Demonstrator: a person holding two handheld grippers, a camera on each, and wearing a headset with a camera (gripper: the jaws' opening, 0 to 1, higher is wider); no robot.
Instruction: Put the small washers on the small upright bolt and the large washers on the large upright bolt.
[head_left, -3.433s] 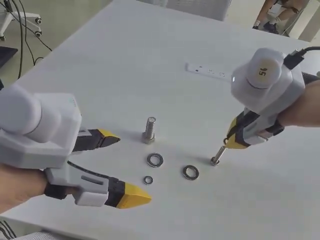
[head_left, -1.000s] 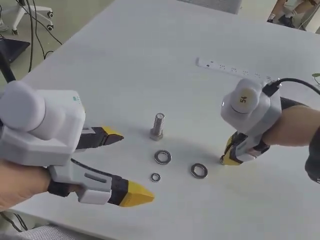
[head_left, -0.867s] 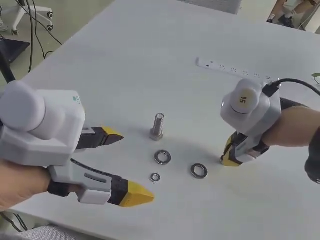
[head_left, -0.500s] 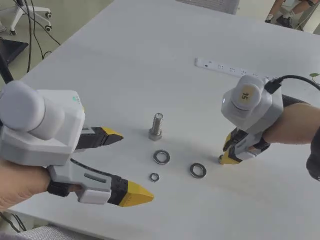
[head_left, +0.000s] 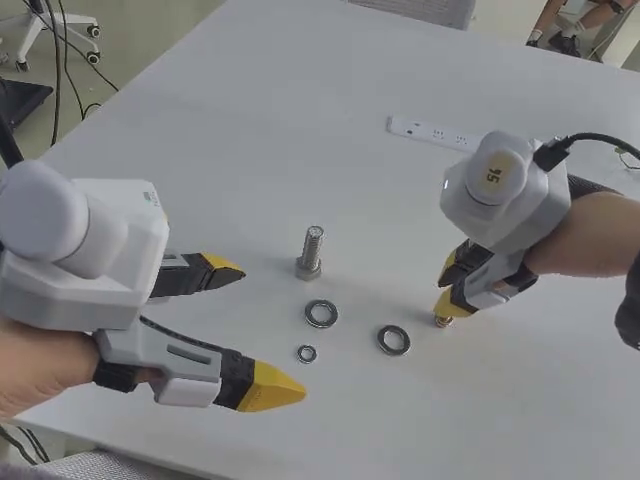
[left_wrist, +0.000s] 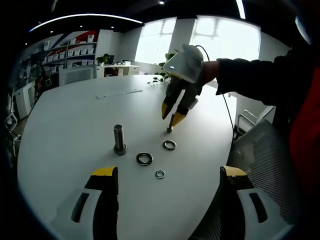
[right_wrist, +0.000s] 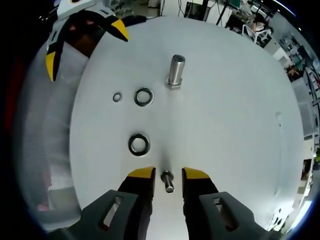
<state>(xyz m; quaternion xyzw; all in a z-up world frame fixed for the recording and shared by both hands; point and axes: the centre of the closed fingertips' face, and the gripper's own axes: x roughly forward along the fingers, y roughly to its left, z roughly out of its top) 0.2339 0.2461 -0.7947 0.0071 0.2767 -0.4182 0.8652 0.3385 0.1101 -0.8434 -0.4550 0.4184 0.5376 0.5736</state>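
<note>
Right gripper view: fingers of our right gripper (right_wrist: 168, 171) narrowly straddle the small bolt (right_wrist: 168, 184), probably stiff, slick steel best pinched mid-shank; our left gripper (head_left: 265, 332) gapes wide.

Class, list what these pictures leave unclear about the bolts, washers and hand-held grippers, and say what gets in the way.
1. Head view: the small bolt is mostly hidden behind the right hand-held gripper, so its lean cannot be judged there.
2. Left gripper view: too small to tell whether that gripper touches the bolt.
3. Head view: the power strip runs behind that gripper's body, which hides its end.
</note>
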